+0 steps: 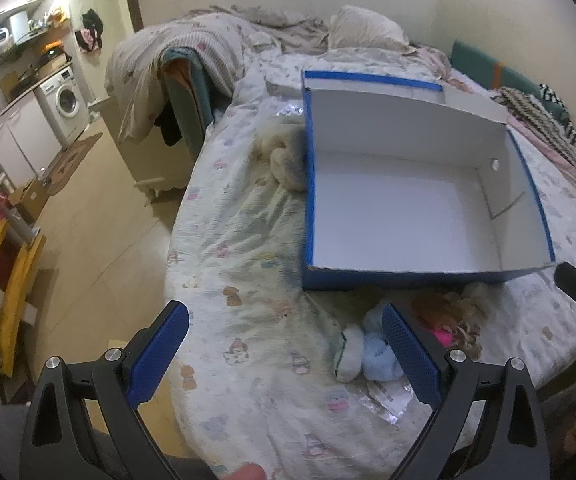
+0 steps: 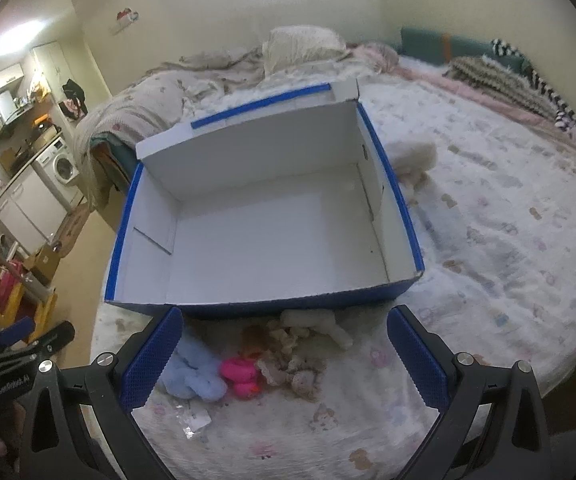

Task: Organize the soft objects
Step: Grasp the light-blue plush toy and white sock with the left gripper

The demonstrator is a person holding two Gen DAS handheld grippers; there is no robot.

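An open blue box (image 1: 367, 280) with a white inside lies empty on the bed (image 1: 248, 280). In front of it sits a small heap of soft toys: a light blue plush (image 1: 379, 356), a pink one (image 2: 242, 374), a beige one (image 2: 291, 360) and a white one (image 2: 319, 322). A cream fluffy plush (image 1: 284, 156) lies against the box's left side, and another cream plush (image 2: 411, 156) shows at its right. My left gripper (image 1: 284, 344) hovers open left of the heap. My right gripper (image 2: 286, 344) is open above the heap, holding nothing.
A crumpled plastic wrapper (image 2: 192, 420) lies on the sheet near the toys. Quilts and a pillow (image 1: 363, 28) pile up at the bed's far end. The bed edge drops to the floor (image 1: 100, 216) on the left, with a washing machine (image 1: 64, 100) and a yellow rack (image 1: 12, 292) beyond.
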